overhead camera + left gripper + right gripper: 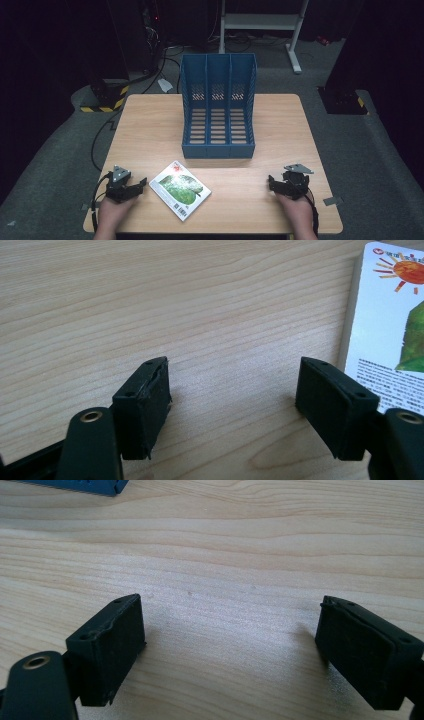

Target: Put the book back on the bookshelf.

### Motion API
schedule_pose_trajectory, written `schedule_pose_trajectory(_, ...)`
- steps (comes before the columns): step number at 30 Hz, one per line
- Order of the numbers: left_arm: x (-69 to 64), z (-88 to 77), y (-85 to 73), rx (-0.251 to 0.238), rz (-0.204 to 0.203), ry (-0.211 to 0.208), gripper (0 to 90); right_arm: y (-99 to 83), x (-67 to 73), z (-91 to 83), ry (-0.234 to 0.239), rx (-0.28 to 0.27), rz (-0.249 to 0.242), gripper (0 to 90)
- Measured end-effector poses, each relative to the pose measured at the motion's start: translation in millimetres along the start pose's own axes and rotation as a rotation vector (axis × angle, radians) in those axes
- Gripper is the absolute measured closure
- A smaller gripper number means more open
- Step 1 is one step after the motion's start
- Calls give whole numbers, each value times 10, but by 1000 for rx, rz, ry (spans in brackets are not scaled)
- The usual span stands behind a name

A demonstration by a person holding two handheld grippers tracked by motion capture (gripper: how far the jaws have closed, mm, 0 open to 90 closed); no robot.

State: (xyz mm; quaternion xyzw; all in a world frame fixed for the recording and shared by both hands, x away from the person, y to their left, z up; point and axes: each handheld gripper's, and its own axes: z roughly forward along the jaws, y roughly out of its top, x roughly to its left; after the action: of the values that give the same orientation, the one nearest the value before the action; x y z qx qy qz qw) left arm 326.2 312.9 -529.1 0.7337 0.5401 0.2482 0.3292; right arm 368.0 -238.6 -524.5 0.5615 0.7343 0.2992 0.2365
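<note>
White book (180, 189) with green cover picture, flat, askew, before upright blue three-slot file rack (218, 107).

A blue slotted file rack (218, 107), a white, green-pictured book (180, 190) and black grippers are seen on pale woodgrain table (150, 130).

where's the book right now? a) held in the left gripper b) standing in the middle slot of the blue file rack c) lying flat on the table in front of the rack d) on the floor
c: the book lies flat on the table, nearer the person than the blue file rack, whose three slots are empty; the left gripper is open beside it.
</note>
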Motion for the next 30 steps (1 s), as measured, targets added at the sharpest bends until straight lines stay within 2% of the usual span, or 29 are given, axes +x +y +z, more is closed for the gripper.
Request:
schedule_pose_trajectory(14,2,-3,-3,1,0,-4,298,-2,0,-7,6,-3,-8,145)
schedule_pose_trajectory(15,4,-3,-3,-1,2,-4,298,-3,3,-8,7,-6,-10,158)
schedule_pose_trajectory(17,8,-5,-3,0,3,-7,298,-11,12,-28,10,-20,-22,256)
schedule_pose_trajectory(19,9,-5,-3,1,4,-8,298,-20,23,-43,2,-39,-38,264)
schedule_pose_trajectory(24,8,-14,-5,-1,4,-11,329,-19,45,-103,30,-69,-43,281)
schedule_pose_trajectory(26,25,-19,-1,0,-3,-16,354,-16,83,-123,41,-81,-50,298)
schedule_pose_trajectory(27,38,-20,3,-3,-21,-27,354,-16,83,-123,41,-81,-50,298)
schedule_pose_trajectory(28,50,-15,15,-11,-56,-56,369,-15,124,-124,49,-84,-53,310)
schedule_pose_trajectory(30,48,-14,20,-12,-54,-59,377,-13,149,-126,56,-85,-56,313)
